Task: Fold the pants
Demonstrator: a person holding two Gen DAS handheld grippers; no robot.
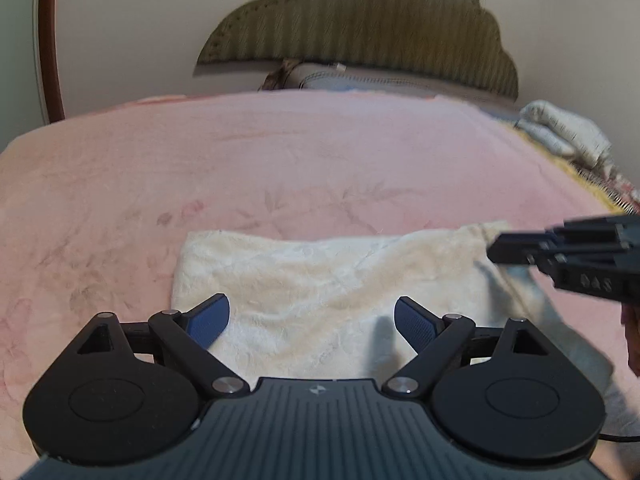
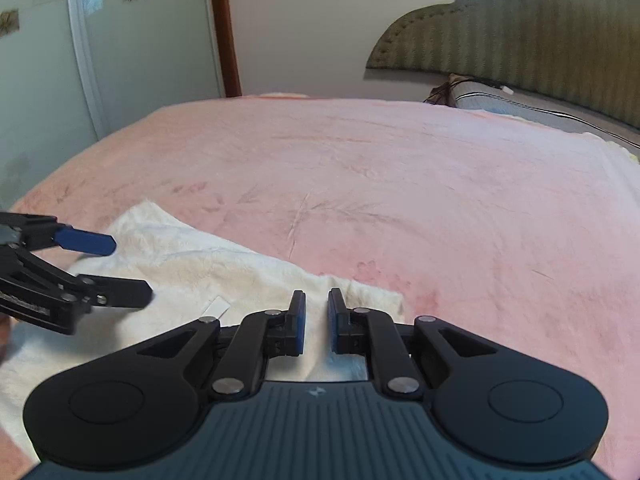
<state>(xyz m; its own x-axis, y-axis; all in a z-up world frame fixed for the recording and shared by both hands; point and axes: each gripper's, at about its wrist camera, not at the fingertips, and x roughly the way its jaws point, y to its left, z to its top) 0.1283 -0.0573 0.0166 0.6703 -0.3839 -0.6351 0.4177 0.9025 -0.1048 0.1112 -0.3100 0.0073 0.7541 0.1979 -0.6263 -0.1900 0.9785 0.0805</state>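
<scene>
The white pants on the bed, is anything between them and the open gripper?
No, nothing visible. The left gripper hangs open right over the folded white pants on the pink blanket, with only air between.

A small pale emblem [image 1: 316, 390], a logo mark with no letters, sits at the twelve o'clock edge of the left gripper's ribbed body. The right gripper [image 1: 520, 254] carries embossed characters [image 1: 596, 283], too blurred to read.
</scene>
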